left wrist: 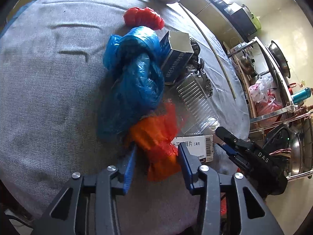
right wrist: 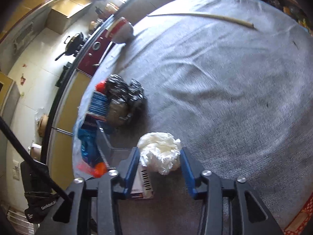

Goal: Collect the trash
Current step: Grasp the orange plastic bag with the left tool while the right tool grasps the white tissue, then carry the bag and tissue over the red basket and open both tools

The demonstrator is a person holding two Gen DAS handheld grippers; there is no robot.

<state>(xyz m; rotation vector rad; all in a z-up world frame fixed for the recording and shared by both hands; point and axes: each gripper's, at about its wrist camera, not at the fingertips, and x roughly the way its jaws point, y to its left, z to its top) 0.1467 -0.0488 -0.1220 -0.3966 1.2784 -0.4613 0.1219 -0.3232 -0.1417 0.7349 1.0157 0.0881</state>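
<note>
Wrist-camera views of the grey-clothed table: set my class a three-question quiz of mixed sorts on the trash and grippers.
1. True or false: the left gripper has crumpled orange-red plastic bag between its fingers.
2. What lies between the right gripper's fingers? A crumpled white plastic bag; B ribbed clear plastic bottle; C knotted blue plastic bag.
3. Fill in: the open blue carton leans beside the ___ bag.

Key: 1 true; 2 A; 3 blue.
</note>
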